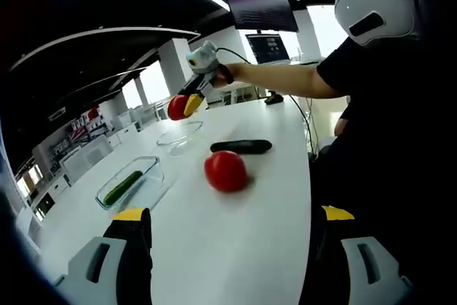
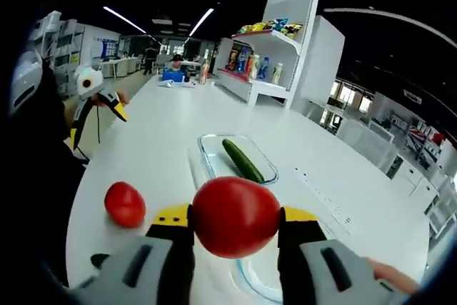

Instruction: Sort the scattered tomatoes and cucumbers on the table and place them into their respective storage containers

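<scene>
While the person's right arm reaches out straight over the white worktop (image 1: 235,241), the right gripper (image 1: 187,103) hangs in the air above the round glass bowl (image 1: 179,136), seen from the left gripper view. Its yellow-tipped fingers (image 1: 193,104) point down and are closed around a red tomato (image 1: 177,107). In the right gripper view, the same held tomato (image 2: 235,216) sits squeezed between the two fingers (image 2: 171,216), pressed on both sides, above the near rim of the round bowl (image 2: 250,282).

The left gripper (image 1: 232,216) is held low over the near end of the worktop. Its two black fingers (image 1: 132,214), tipped with yellow, stand wide apart with nothing between them. In the right gripper view the left gripper (image 2: 96,94) appears at the far left, held off the worktop edge, fingers pointing downward.

A second tomato (image 1: 226,171) lies loose on the worktop, ahead of the left gripper. Just behind it lies a dark green cucumber (image 1: 241,146), close but not touching. A rectangular glass container (image 1: 153,169) stands to the left in that view, with another cucumber (image 1: 122,187) lying inside it. The right gripper view shows this container (image 2: 202,158) beyond the held tomato, the cucumber (image 2: 243,161) diagonal within it, and the loose tomato (image 2: 125,204) to the left.
</scene>
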The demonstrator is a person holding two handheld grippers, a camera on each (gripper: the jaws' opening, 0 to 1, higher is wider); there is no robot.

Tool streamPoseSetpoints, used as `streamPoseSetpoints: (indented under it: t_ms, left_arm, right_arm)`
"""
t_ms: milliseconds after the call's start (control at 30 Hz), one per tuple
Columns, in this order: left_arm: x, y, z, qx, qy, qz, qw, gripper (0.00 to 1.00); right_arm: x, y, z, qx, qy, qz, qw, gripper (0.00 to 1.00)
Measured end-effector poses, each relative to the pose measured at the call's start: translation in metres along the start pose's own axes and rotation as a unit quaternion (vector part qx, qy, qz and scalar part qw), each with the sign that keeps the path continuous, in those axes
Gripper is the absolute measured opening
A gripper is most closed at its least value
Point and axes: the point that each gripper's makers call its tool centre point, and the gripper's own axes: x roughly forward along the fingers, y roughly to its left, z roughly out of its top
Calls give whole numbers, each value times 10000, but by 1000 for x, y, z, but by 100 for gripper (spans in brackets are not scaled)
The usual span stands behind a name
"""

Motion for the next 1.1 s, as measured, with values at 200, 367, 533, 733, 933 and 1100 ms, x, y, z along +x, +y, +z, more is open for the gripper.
streamPoseSetpoints:
  t_ms: [200,367,533,733,933,1100]
  left_arm:
    - [0,1,3,-7,-57,14,10000,95]
    - [0,0,6,-30,-133,-7,9999,95]
    - [0,2,5,-40,-120,32,9999,95]
    - [-1,2,6,-43,-143,31,9999,95]
    - [-1,0,4,-39,-113,-35,9999,95]
    - [0,1,5,-43,-130,-22,9999,95]
  right_arm:
    - [-7,-16,-5,64,72,-240,9997,44]
    - [-12,-30,-7,330,42,-446,9985,44]
    - [-14,-41,-11,486,70,-660,9966,44]
    - [-13,-59,-26,784,239,-979,9918,43]
    - [-13,-74,-32,1133,311,-1372,9836,43]
    - [-11,-81,-34,1242,328,-1549,9795,43]
